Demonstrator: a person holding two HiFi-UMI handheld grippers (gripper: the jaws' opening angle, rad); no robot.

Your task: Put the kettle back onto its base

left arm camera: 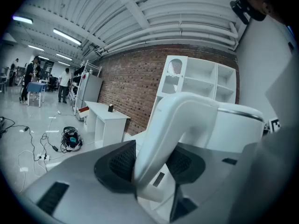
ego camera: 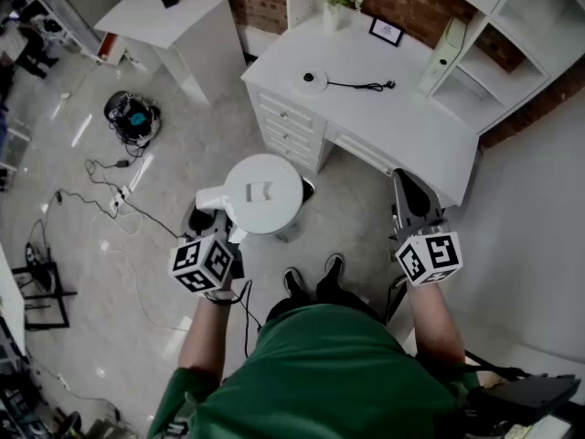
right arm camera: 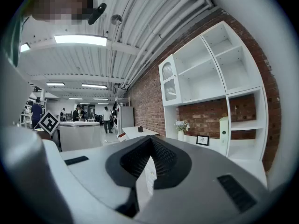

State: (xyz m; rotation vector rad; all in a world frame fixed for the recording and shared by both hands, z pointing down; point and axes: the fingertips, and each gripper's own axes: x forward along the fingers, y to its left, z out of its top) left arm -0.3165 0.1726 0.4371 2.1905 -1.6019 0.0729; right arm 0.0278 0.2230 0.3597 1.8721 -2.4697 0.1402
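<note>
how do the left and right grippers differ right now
The left gripper is clamped on the curved handle of the white plastic kettle; the right gripper holds nothing. The left gripper's jaws stand apart around that handle; the right gripper's jaws meet at the tips. Both point towards the white desk.

Likely lab: floor cables, strip lights

No lettering to read anywhere here.
The left hand-held gripper and right hand-held gripper bear a left cube and right cube of black-and-white square markers only; the framed card on the tabletop is too small to read.
</note>
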